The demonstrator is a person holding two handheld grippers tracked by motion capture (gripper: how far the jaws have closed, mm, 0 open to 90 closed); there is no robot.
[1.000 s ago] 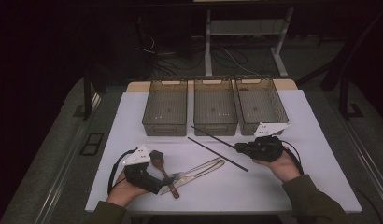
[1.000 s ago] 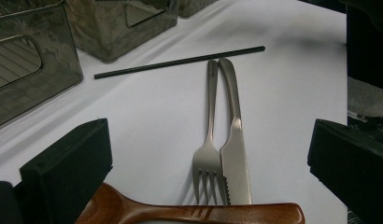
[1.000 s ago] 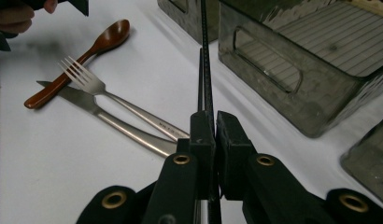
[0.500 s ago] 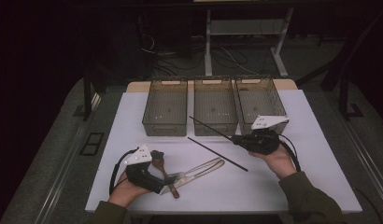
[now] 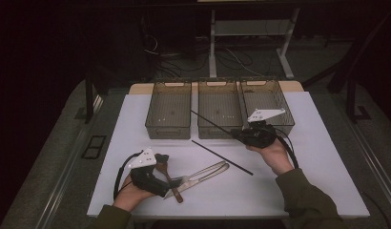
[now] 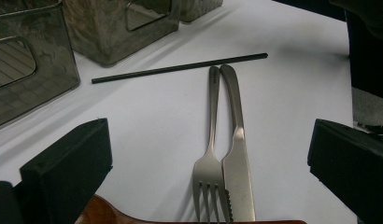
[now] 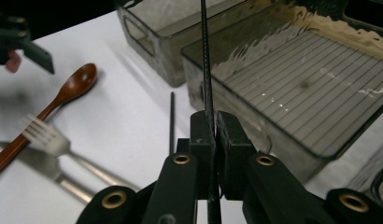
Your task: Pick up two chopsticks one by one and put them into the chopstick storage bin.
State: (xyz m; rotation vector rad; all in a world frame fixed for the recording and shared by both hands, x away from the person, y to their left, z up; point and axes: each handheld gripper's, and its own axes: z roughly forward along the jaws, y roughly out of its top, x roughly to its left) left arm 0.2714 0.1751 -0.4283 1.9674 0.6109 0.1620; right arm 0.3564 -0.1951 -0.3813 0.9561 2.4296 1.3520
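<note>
A: From the high view, we see the right hand-held gripper clamped on a black chopstick, lifted over the middle bin. A second chopstick lies on the table.

B: In the left gripper view, we see the left hand-held gripper wide open and empty above the fork and knife.

A: In the right gripper view, our jaws pinch the chopstick.

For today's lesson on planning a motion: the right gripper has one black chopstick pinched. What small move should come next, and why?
Probably carry the chopstick on over the middle bin and lower it in. The right gripper is shut on it, the stick already slants over that bin's rim, and its twin lies on the table, waiting.
</note>
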